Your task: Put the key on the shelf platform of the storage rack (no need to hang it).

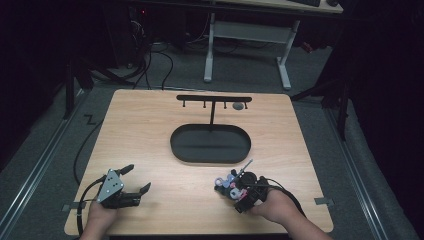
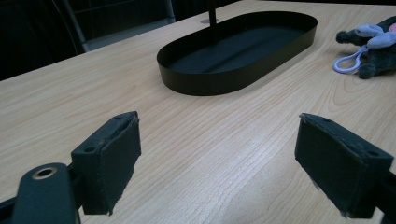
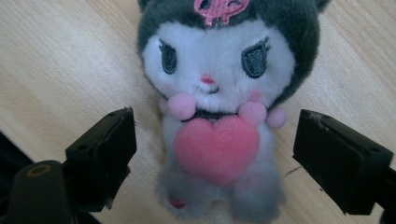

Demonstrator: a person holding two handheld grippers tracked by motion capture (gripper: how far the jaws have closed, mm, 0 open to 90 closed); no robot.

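Note:
A small plush doll (image 3: 219, 65) with a dark grey hood, white face and pink heart lies face up on the wooden table, between the wide-apart jaws of my right gripper (image 3: 215, 154), which is open and not touching it. In the high view that doll (image 1: 222, 183) lies near the table's front right under my right gripper (image 1: 231, 184). Its lilac loop (image 2: 348, 60) shows in the left gripper view. My left gripper (image 1: 139, 177) rests at the front left, open, with bare table between its pads (image 2: 109, 158).
A black oval tray (image 1: 210, 161) sits mid-table, with a thin T-shaped hook stand (image 1: 214, 98) rising from it. A small grey disc (image 1: 239, 106) lies by the stand's right end. Beyond the far edge stands a white desk frame (image 1: 247, 30). Cables trail off the front-left corner.

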